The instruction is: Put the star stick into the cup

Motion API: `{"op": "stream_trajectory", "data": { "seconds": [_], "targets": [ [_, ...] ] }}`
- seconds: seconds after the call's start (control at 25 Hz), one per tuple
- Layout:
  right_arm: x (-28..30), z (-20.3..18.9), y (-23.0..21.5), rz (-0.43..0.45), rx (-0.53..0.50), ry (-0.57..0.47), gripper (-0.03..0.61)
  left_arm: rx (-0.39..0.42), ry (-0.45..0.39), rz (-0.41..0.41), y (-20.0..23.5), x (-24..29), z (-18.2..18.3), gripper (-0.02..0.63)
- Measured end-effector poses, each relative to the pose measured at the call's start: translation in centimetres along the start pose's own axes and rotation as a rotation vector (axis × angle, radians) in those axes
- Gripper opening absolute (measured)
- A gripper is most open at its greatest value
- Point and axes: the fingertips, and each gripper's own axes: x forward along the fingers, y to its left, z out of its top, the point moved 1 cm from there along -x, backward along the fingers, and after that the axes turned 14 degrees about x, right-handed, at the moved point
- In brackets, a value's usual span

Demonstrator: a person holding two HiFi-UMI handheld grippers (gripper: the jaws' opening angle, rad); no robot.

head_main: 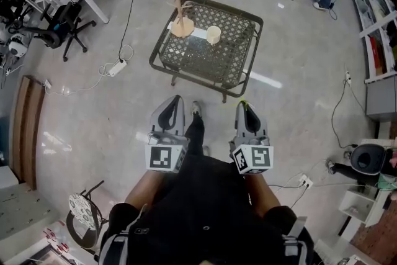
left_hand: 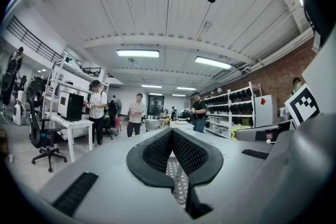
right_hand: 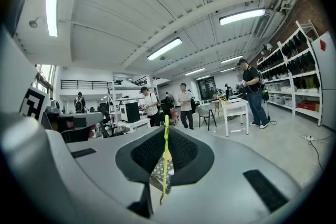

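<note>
Seen from the head camera, a person in dark clothes stands on a pale glossy floor (head_main: 298, 71) and holds two grey grippers side by side in front of the body, both well short of a dark wire-mesh table (head_main: 245, 74). The left gripper (head_main: 176, 98) has its jaws pressed together with nothing between them; in the left gripper view (left_hand: 171, 131) the two black ribbed pads meet in a closed point. The right gripper (head_main: 243, 103) is clamped on the star stick (right_hand: 166, 157), a thin yellow-green rod that stands upright between the closed pads in the right gripper view (right_hand: 167, 134) and pokes out past their tips; its star end cannot be made out. In the head view only a small yellow-green speck shows at that gripper's tip. On the table, the cup (head_main: 213, 35), pale and upright, stands near the far edge, about midway along it. Just beside it, at the far left corner, is a wooden stand (head_main: 182, 27) with thin sticks rising from it. A white power strip (head_main: 116, 67) lies on the floor left of the table. Both gripper views look out across a workshop with several people standing in the distance.
</note>
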Motion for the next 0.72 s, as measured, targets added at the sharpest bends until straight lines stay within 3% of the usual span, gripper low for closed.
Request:
{"op": "stream_trajectory", "data": {
  "seconds": [0.72],
  "targets": [
    [21.0,3.4,-5.4,-0.028,-0.011,0.054,0.02,-0.025,0.025,-0.03,7.5,20.5,-2.1,0.015]
  ]
}}
